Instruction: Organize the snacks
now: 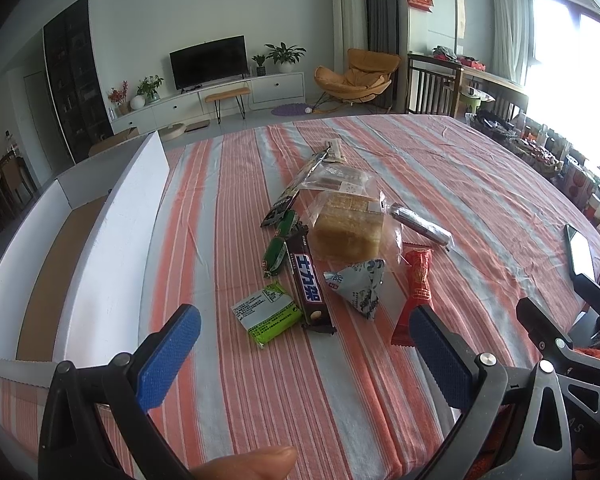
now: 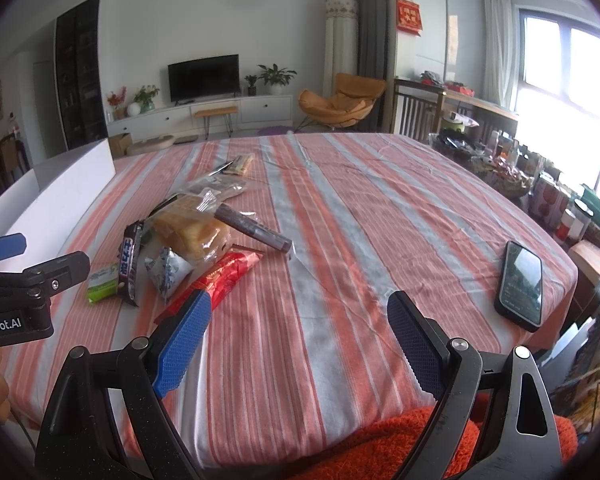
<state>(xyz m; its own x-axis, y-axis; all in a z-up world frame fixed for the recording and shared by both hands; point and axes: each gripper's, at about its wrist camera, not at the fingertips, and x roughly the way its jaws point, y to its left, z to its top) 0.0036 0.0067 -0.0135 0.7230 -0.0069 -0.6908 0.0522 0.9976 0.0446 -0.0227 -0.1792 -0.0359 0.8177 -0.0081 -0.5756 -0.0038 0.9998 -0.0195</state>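
The snacks lie in a small heap in the middle of the striped tablecloth [image 1: 440, 168]. Both grippers hang near the front edge, holding nothing. The left gripper [image 1: 306, 354] has its fingers spread wide, and so does the right gripper [image 2: 300, 344].

The chocolate bar [image 1: 308, 280] looks stiff and light, so I think it is easy to pinch across its middle. The bread bag [image 1: 350, 228] looks soft and squashy; better grab its crinkly top. The green packet [image 1: 268, 314] is flat and maybe slippery. The red packet [image 1: 418, 292] is nearest the right side.

An open white box [image 1: 112, 232] waits on the left. A phone [image 2: 520, 284] lies far right, well apart.
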